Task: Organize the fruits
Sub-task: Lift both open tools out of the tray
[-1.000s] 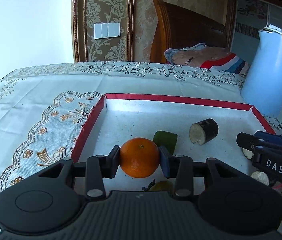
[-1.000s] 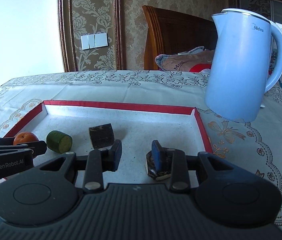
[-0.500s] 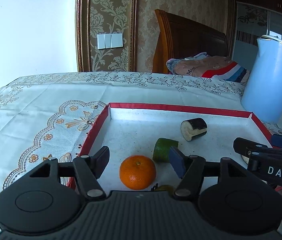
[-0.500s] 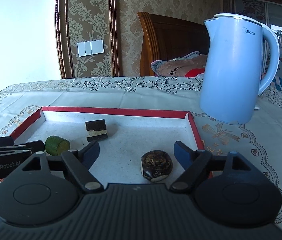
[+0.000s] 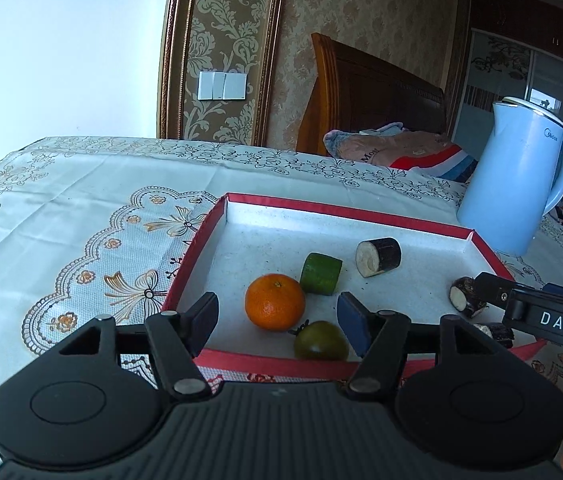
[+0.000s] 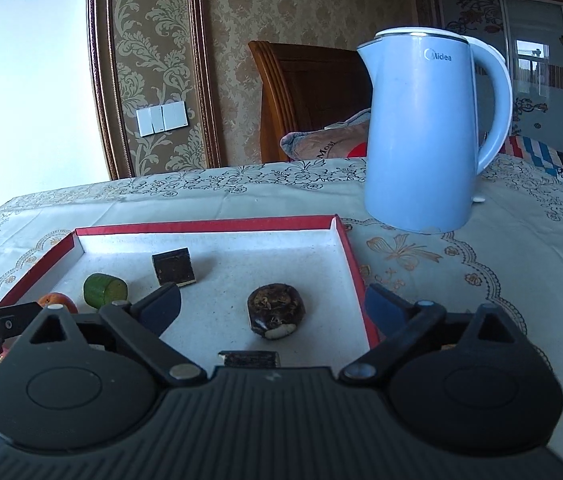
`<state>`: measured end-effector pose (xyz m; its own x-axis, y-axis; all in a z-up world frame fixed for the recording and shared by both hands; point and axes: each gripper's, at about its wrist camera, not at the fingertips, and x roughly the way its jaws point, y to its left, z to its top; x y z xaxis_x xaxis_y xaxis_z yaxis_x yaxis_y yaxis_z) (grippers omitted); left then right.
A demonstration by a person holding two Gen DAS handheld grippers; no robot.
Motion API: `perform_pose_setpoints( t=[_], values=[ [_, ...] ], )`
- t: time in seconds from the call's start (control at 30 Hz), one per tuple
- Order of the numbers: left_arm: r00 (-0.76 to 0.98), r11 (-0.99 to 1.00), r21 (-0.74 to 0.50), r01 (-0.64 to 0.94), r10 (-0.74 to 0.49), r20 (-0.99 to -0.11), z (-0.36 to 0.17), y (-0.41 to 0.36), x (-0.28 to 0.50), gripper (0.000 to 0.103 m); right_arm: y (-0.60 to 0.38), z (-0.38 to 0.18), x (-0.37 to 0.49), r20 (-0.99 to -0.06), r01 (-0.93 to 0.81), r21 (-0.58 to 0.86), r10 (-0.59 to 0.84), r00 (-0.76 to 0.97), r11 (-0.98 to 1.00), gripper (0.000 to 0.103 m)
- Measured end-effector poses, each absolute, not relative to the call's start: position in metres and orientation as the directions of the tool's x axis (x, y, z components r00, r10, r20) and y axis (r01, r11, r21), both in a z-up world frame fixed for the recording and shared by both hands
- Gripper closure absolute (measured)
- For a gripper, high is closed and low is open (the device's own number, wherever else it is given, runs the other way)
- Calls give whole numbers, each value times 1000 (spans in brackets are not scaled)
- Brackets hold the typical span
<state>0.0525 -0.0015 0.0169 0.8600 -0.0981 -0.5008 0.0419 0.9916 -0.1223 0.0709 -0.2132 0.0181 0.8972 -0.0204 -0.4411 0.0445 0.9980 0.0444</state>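
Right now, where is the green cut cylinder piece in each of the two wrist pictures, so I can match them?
Left wrist view: the green cut piece lies mid-tray, just behind and right of the orange.
Right wrist view: the green cut piece lies in the tray's left part, left of the dark square-cut piece.
Shared landmark: the blue kettle standing on the tablecloth beyond the red-rimmed tray's far right corner.

A pale blue electric kettle (image 6: 421,132) stands upright on the cream floral tablecloth (image 5: 61,216). Behind the table a dark wooden headboard (image 5: 369,100) rises against patterned gold wallpaper (image 6: 221,20), with a white switch panel (image 5: 222,85) on the wall. A striped cushion (image 5: 409,152) lies at the headboard's foot.
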Motion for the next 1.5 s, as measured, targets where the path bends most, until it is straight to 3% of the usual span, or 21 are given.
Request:
perform_pose_setpoints(
  t=[0.13, 0.4, 0.67, 1.5],
  values=[
    [866, 992, -101, 78, -117, -487, 14, -6, 29, 38, -219, 17, 57, -426, 63, 48, -37, 904, 997, 0],
    [828, 975, -125, 186, -224, -514, 6, -11, 1, 38, -229, 11, 40, -437, 93, 55, -60, 897, 994, 0],
    [814, 968, -112, 226, -251, -523, 1, -19, -9, 38, -238, 7, 22, -439, 120, 70, -77, 895, 990, 0],
    [769, 953, 20, 303, -232, -595, -13, -53, -8, 37, -233, 1, 26, -476, 132, 34, -99, 874, 991, 0]
  ],
)
